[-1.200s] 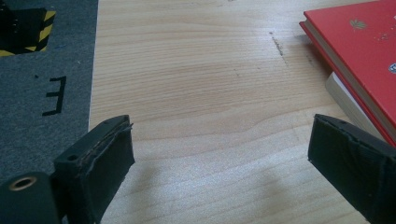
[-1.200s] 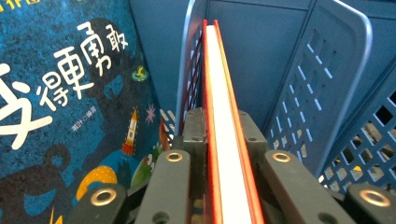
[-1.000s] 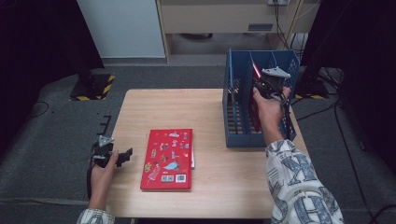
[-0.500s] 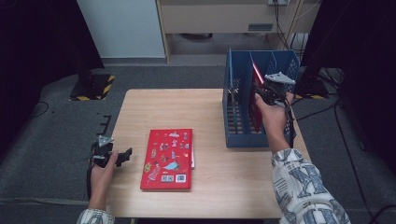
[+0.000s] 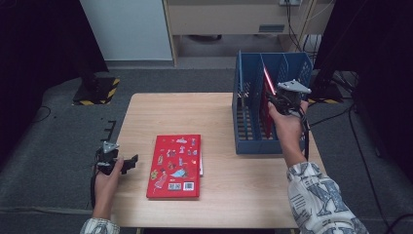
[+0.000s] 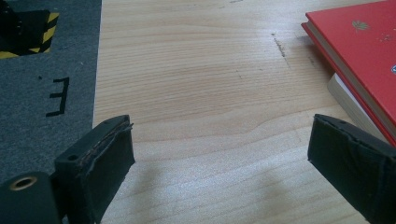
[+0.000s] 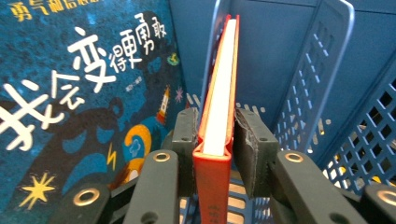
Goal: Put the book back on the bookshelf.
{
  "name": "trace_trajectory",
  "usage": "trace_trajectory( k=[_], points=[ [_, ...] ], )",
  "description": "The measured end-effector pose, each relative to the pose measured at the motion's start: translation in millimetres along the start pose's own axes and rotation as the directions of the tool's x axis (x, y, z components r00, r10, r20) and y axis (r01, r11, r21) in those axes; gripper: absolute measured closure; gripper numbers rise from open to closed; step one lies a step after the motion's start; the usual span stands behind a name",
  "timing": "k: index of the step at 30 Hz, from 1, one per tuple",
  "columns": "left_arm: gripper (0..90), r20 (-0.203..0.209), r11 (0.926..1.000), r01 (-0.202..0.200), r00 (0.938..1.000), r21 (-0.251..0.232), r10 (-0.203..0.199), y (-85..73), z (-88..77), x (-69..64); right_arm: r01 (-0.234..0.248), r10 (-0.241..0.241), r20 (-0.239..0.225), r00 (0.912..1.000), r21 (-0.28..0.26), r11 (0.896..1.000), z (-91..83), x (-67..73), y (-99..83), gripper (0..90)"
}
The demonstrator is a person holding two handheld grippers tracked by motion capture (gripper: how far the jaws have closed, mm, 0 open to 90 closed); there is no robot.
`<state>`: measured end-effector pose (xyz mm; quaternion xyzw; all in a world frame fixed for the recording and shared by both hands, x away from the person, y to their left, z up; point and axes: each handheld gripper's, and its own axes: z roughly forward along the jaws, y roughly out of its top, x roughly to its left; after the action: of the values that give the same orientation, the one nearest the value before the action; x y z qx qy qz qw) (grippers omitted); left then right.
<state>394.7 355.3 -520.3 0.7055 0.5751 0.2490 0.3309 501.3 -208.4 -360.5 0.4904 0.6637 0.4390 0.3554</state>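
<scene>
A thin red book (image 7: 219, 93) stands on edge inside the blue file rack (image 5: 292, 63) at the table's three o'clock, clamped near its spine end between the pads of the right gripper (image 5: 282, 97); those jaws have just been closing on it, and both pads now press its covers. In the right gripper view the book's long axis runs straight away from the camera toward twelve o'clock, page edge up, with a blue-covered book (image 7: 70, 93) leaning in the compartment at nine o'clock. Seen from the high view, the red book tilts, its upper corner pointing to about eleven o'clock above the rack's divider. The hazard from here is likely a snag: a tilted book could catch the divider or the mesh wall and twist out of the narrow grip. At the table's eight o'clock, the left gripper (image 5: 122, 162) rests with jaws wide apart, holding nothing, beside a second red book (image 5: 175, 165) lying flat on the table (image 5: 204, 112).
</scene>
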Motion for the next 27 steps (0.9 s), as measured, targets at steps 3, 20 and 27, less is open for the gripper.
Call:
trace_trajectory(
  k=[3, 20, 27],
  points=[
    [6.5, 0.001, 1.0, 0.0, 1.0, -0.001, 0.0, 0.0, -0.2, 0.2, 0.002, -0.002, -0.003, 1.0, 0.002, 1.0, 1.0, 2.4, 0.1, 69.4],
    [6.5, 0.006, 1.0, -0.004, 1.0, 0.003, 0.004, 0.0, 0.2, -0.8, -0.003, 0.002, -0.058, 0.9983, -0.034, 0.999, -11.7, 8.1, -5.0, 38.9],
    [6.5, 0.009, 0.9999, -0.008, 0.9999, 0.009, 0.008, 0.0, 1.1, -2.4, -0.009, 0.006, -0.063, 0.998, -0.05, 0.999, -25.5, 5.6, -14.5, 29.7]
  ],
)
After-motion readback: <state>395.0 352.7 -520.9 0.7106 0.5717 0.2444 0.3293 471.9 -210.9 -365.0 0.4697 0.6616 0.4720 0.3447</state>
